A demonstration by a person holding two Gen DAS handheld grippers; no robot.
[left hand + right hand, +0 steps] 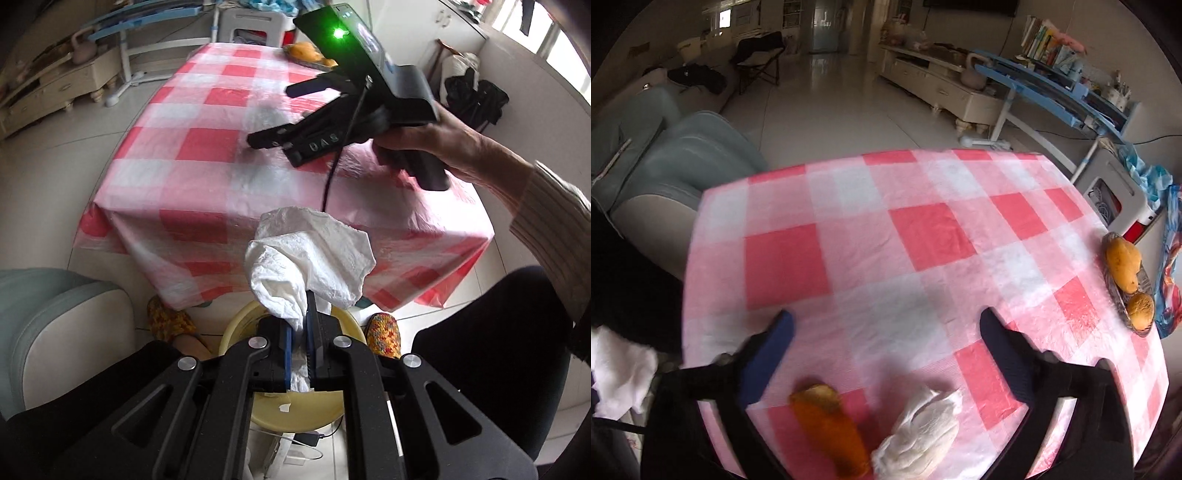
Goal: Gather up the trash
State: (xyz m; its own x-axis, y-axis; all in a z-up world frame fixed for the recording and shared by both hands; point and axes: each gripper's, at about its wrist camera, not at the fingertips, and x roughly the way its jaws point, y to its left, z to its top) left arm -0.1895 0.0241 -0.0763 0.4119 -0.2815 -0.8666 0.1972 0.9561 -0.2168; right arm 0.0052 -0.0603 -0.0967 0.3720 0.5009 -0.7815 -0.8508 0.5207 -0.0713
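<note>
My left gripper (pixel 300 314) is shut on a crumpled white tissue (pixel 314 262) and holds it just off the near edge of the table, above a yellow basin (pixel 295 410) on the floor. The same tissue shows at the left edge of the right wrist view (pixel 620 373). My right gripper (pixel 886 325) is open and empty, held above the red and white checked tablecloth (pixel 923 236); it also shows in the left wrist view (pixel 271 114). Below its jaws lie an orange peel (pixel 827 424) and another crumpled white tissue (pixel 919 432) on the table.
A glass dish with two mangoes (pixel 1128 277) stands at the table's right edge. A teal sofa (pixel 683 162) stands to the left. A white stool (pixel 251 26) stands beyond the far end. My knees and patterned slippers (pixel 384 332) flank the basin.
</note>
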